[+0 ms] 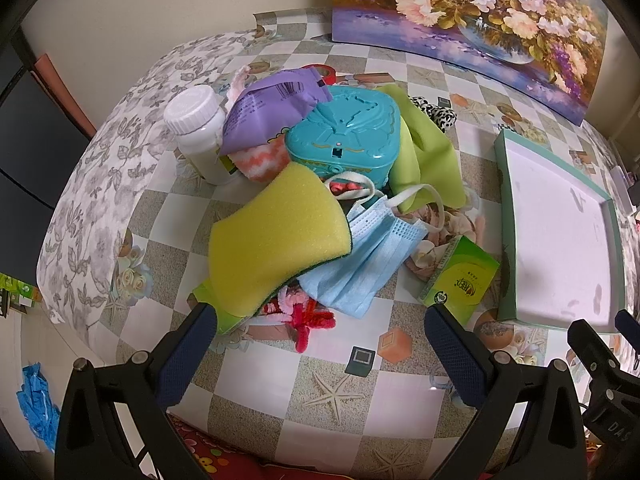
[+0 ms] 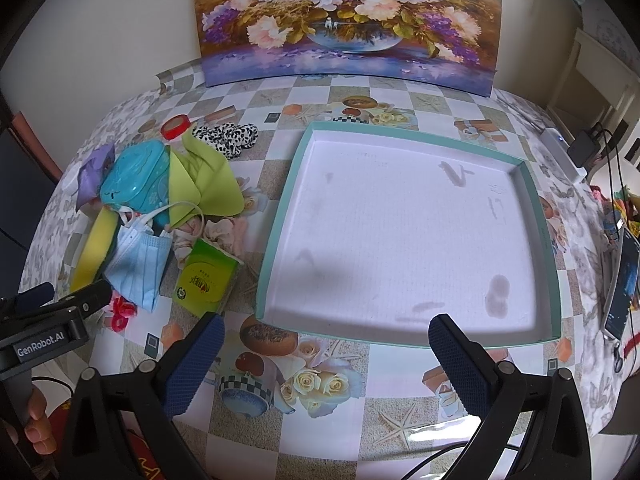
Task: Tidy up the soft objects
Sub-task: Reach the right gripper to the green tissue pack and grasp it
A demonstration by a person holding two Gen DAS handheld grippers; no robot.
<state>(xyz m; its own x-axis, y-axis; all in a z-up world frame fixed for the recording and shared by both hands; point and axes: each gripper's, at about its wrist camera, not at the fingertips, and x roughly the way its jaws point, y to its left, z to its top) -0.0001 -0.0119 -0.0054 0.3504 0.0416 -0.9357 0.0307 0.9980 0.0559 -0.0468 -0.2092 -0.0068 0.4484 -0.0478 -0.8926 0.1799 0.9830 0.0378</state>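
A pile lies on the checkered table: a yellow sponge (image 1: 272, 240), a blue face mask (image 1: 368, 256), a lime cloth (image 1: 424, 152), a purple pouch (image 1: 268, 108), a fuzzy orange-white item (image 1: 260, 160) and red pipe cleaners (image 1: 308, 316). My left gripper (image 1: 320, 320) is open just in front of the sponge and mask, touching nothing. The right gripper (image 2: 326, 332) is open over the near rim of a shallow teal tray (image 2: 288, 208) with a white bottom and nothing in it. A black-and-white scrunchie (image 2: 228, 136) lies behind the pile.
A hard teal case (image 1: 344, 132), a white jar (image 1: 196, 128) and a green tissue pack (image 1: 460, 276) sit in or beside the pile. A red tape roll (image 2: 176, 127) lies at the back left. A flower painting (image 2: 348, 20) leans on the wall. A phone (image 2: 622, 284) and cables lie right.
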